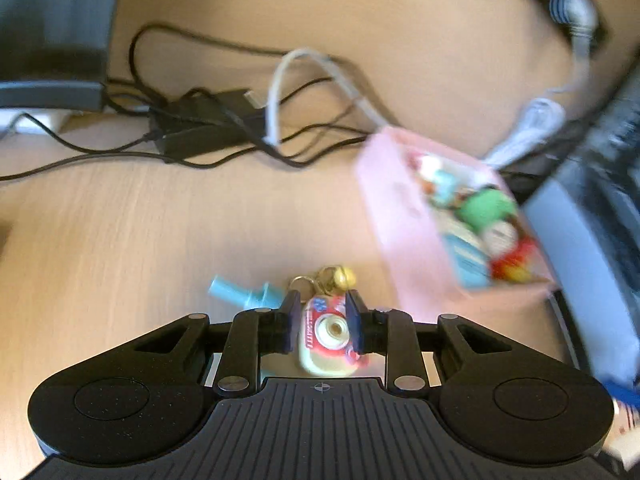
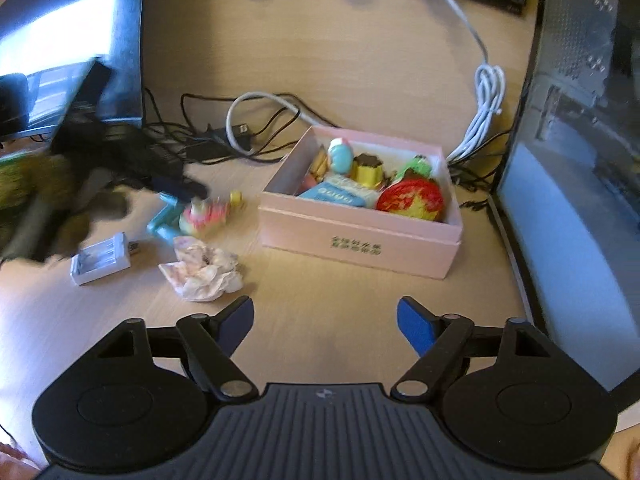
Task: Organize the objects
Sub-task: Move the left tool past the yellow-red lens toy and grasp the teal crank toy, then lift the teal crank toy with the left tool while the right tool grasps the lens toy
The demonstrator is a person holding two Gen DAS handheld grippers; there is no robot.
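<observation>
My left gripper (image 1: 323,322) is shut on a red and cream toy camera keychain (image 1: 328,336) with a gold ring and bell (image 1: 340,276), just above the wooden desk. A light blue toy (image 1: 244,294) lies just beyond the left finger. The pink box (image 1: 404,224) with several small toys is to the upper right. In the right wrist view the pink box (image 2: 356,236) sits ahead, holding a red and yellow toy (image 2: 410,200) and others. My right gripper (image 2: 325,326) is open and empty in front of it. The left gripper (image 2: 176,188) shows blurred at left.
A crumpled tissue (image 2: 204,266) and a white battery charger (image 2: 102,258) lie left of the box. Black cables and a power adapter (image 1: 200,128) tangle behind. A white coiled cable (image 2: 486,108) and a monitor (image 2: 576,180) stand at right; a laptop (image 2: 60,60) is at left.
</observation>
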